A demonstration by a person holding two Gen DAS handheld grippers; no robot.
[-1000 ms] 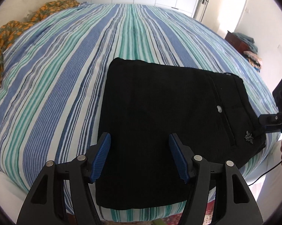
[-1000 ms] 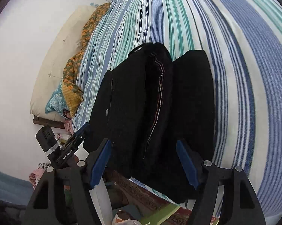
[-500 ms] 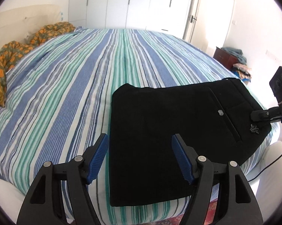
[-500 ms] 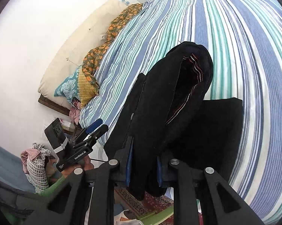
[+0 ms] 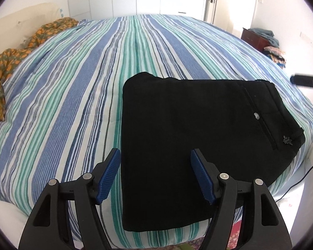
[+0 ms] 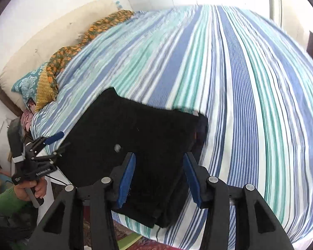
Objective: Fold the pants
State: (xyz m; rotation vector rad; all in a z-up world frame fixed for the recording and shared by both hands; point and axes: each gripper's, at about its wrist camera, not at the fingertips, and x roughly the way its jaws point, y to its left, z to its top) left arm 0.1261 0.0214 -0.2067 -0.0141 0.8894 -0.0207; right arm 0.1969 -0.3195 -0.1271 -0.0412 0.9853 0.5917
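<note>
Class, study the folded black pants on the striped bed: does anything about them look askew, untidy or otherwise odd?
Mostly neat: the pants lie flat, folded into a compact block. One oddity: they sit at the bed's near edge, and in the right wrist view a corner seems to overhang it.

The left claw (image 5: 155, 176) hangs with its jaws wide apart, gripping nothing. The right claw (image 6: 159, 179) has just been opening, nothing pinched between its pads.
</note>
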